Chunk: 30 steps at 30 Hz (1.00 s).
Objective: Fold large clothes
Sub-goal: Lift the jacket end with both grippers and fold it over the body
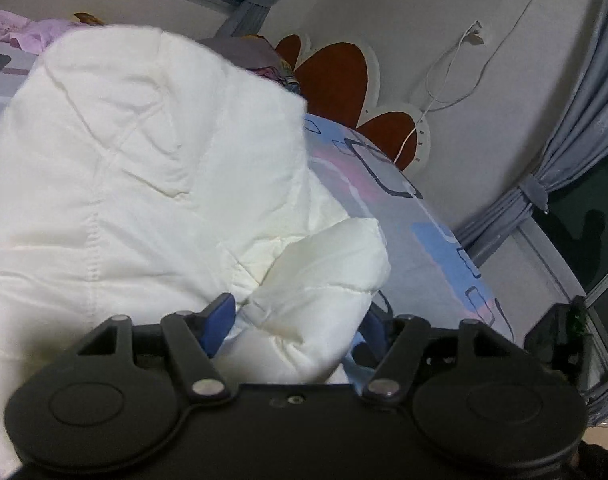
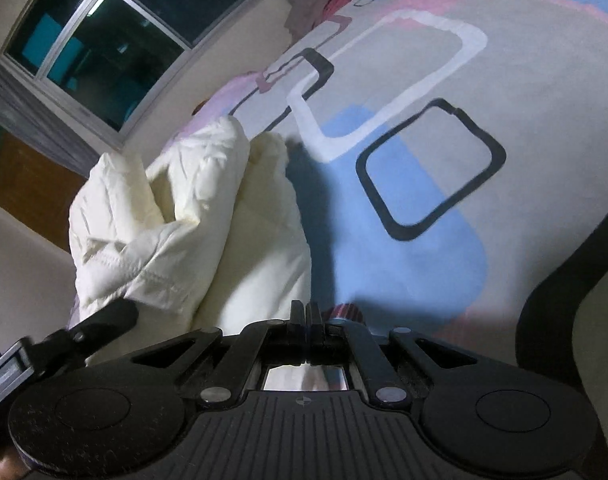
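The left gripper (image 1: 300, 316) has its jaws apart around a puffy fold of the white quilted jacket (image 1: 144, 152), not pinching it. The right gripper (image 2: 307, 320) is clamped tight, jaws meeting, with the jacket's edge just beside. The jacket lies bunched on the patterned bed sheet (image 2: 443, 128), a fold apparently just laid; next comes a fresh grip.

No readable text, label, brand, number or sign appeared in either view. The patterned bedsheet (image 2: 423, 184) carried only rounded rectangles in black, white, blue and pink, with no letters. The black plastic gripper bodies showed nothing but a small round crosshair mark, which spelled out nothing.
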Tool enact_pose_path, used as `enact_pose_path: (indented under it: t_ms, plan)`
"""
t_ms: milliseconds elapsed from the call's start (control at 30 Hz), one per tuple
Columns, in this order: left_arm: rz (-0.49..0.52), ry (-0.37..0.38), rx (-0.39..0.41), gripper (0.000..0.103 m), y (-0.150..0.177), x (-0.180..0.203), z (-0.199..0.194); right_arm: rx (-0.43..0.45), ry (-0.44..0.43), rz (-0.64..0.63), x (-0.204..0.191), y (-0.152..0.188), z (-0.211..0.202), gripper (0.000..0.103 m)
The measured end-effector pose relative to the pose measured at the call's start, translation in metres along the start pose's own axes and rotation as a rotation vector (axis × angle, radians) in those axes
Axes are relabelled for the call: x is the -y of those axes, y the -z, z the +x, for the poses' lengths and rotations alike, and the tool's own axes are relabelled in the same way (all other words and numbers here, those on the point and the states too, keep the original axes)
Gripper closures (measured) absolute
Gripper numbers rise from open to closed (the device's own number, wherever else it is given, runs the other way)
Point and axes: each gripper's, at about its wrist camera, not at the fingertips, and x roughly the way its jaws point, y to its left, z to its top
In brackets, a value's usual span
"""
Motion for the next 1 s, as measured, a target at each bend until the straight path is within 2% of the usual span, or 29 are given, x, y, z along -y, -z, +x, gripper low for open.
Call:
enact_pose_path:
  t_ms: [33, 67, 167, 233, 267, 333, 400, 500, 633, 733, 800, 900, 1000]
  plan:
    - [-0.004, 0.006, 0.007, 0.032, -0.002, 0.003, -0.009, 0.006, -0.008, -0.003, -0.001, -0.001, -0.001, 0.103]
    - [-0.009, 0.019, 0.021, 0.024, -0.002, 0.003, -0.024, 0.014, -0.015, -0.008, -0.006, -0.005, -0.003, 0.103]
    - [-0.045, 0.075, 0.085, 0.022, -0.009, 0.001, -0.068, 0.056, -0.033, -0.032, -0.023, -0.013, -0.01, 0.103]
    - [-0.052, 0.093, 0.157, 0.022, -0.016, -0.007, -0.097, 0.099, -0.047, -0.044, -0.035, -0.02, -0.02, 0.103]
    - [-0.044, 0.073, 0.191, 0.023, -0.016, -0.013, -0.109, 0.118, -0.059, -0.053, -0.042, -0.024, -0.024, 0.103]
    - [-0.03, -0.03, 0.237, 0.026, -0.023, -0.032, -0.124, 0.149, -0.082, -0.085, -0.058, -0.031, -0.028, 0.103]
    - [-0.034, -0.104, 0.209, 0.044, -0.029, -0.053, -0.119, 0.168, -0.111, -0.127, -0.077, -0.036, -0.03, 0.103]
    - [-0.022, -0.145, 0.153, 0.052, -0.03, -0.069, -0.102, 0.152, -0.133, -0.222, -0.106, -0.034, -0.027, 0.103]
    - [0.009, -0.148, 0.077, 0.053, -0.02, -0.074, -0.08, 0.097, -0.065, -0.362, -0.128, -0.018, -0.009, 0.103]
    - [0.083, -0.13, 0.035, 0.053, -0.008, -0.067, -0.074, 0.053, 0.083, -0.453, -0.125, -0.001, 0.005, 0.103]
    - [0.103, -0.132, 0.025, 0.053, -0.001, -0.063, -0.062, 0.013, 0.125, -0.444, -0.113, 0.007, 0.016, 0.103]
    - [0.071, -0.142, 0.032, 0.053, 0.005, -0.066, -0.054, -0.029, 0.159, -0.382, -0.096, 0.013, 0.028, 0.103]
    - [0.078, -0.161, 0.028, 0.053, 0.003, -0.061, -0.057, 0.01, 0.163, -0.365, -0.1, 0.013, 0.018, 0.103]
